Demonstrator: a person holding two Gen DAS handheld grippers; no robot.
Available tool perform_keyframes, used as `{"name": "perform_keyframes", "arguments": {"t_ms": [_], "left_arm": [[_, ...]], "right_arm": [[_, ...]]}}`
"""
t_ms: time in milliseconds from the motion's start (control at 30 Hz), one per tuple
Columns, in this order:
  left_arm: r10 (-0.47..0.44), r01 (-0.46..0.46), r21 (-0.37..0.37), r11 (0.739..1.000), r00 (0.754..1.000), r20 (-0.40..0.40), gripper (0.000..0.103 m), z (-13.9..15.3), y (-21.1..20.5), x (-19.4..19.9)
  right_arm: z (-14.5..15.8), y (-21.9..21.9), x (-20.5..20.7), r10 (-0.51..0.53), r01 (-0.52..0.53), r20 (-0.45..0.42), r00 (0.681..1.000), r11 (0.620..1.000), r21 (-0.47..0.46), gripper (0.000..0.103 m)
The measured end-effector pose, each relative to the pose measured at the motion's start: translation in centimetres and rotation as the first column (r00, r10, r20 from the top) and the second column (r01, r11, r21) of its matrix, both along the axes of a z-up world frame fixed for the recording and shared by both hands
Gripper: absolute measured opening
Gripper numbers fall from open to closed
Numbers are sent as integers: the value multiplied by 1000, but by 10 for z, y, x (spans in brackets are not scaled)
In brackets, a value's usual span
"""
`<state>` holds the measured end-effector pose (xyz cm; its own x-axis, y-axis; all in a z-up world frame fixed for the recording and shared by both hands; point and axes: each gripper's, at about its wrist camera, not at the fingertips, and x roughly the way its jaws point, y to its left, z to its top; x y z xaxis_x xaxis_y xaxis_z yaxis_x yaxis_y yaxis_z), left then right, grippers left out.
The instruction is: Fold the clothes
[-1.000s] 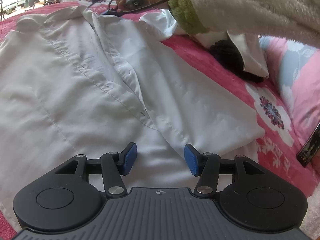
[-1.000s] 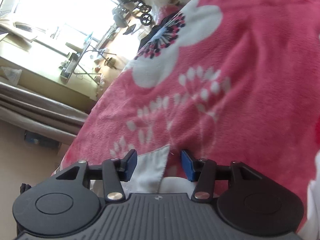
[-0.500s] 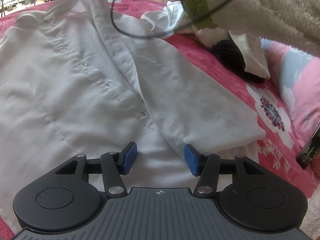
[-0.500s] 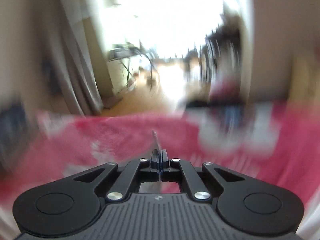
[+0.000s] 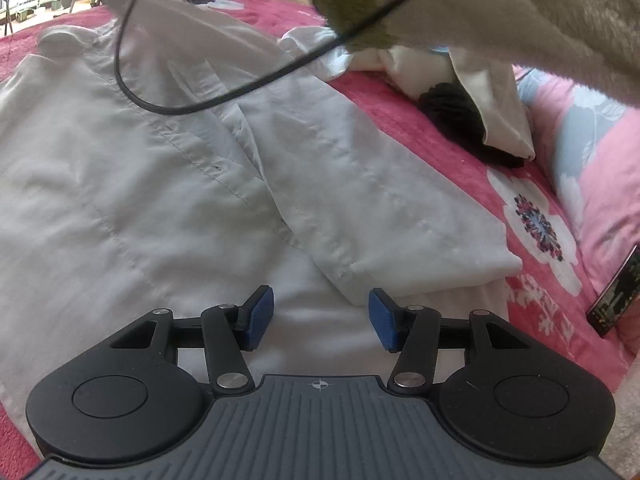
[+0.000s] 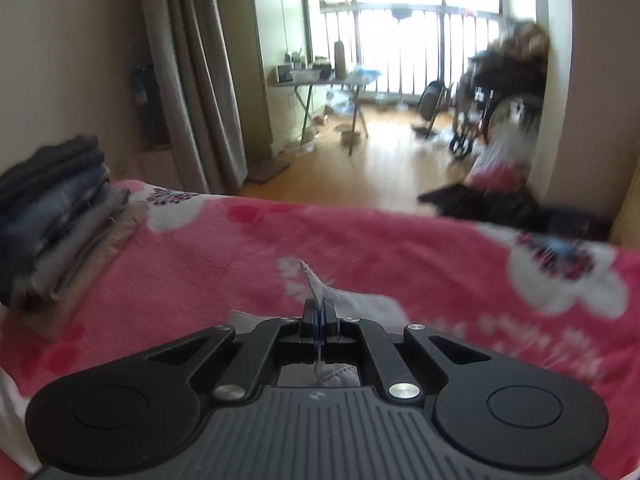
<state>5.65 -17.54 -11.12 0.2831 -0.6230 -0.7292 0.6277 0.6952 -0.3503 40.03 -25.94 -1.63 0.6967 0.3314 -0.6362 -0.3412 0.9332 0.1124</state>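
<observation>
A white button shirt (image 5: 160, 200) lies spread on a pink flowered blanket (image 5: 400, 120). My left gripper (image 5: 320, 300) hovers over the shirt's near hem, its blue pads (image 5: 260, 312) apart and pressing on nothing. In the right wrist view my right gripper (image 6: 319, 312) is shut on a thin edge of the white shirt (image 6: 310, 280), which sticks up between the pads; more of the cloth (image 6: 360, 304) hangs beneath. In the left wrist view a fuzzy cream sleeve (image 5: 500, 8) with a green cuff reaches across the top, trailing a black cable (image 5: 168, 110) over the shirt.
A stack of folded dark clothes (image 6: 52, 220) sits on the blanket (image 6: 400, 248) at left. A black garment (image 5: 460, 124) under a white cloth (image 5: 500, 112) lies right of the shirt, near a pink-and-blue pillow (image 5: 592, 140) and a phone (image 5: 616, 292). Beyond the bed is wooden floor (image 6: 380, 160).
My right gripper has shut on the shirt's edge, rolled upright and lifted it. The sleeve and cable swung over the shirt, whose far part shifted. The left gripper stayed put.
</observation>
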Motion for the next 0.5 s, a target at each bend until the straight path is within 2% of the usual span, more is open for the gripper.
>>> {"name": "perform_keyframes", "arguments": {"t_ms": [133, 233, 300, 367, 433, 500], "left_arm": [[1, -1, 1, 1000, 1000, 5, 53, 2, 1, -3], [4, -4, 2, 1000, 1000, 7, 53, 3, 1, -5], [9, -9, -2, 1000, 1000, 10, 53, 3, 2, -6], [17, -17, -9, 1000, 1000, 10, 53, 5, 4, -7], [25, -25, -17, 1000, 1000, 9, 53, 5, 7, -7], [29, -29, -24, 999, 1000, 6, 53, 6, 8, -7]], "right_arm": [[-23, 3, 25, -36, 52, -126, 991, 990, 128, 3], [-41, 15, 33, -55, 82, -195, 979, 987, 136, 7], [-48, 20, 33, -65, 95, -232, 971, 988, 123, 16], [-42, 19, 28, -65, 95, -233, 970, 988, 119, 41], [-28, 9, 22, -66, 97, -200, 978, 985, 145, 48], [-11, -6, 14, -68, 101, -169, 983, 976, 193, 48]]}}
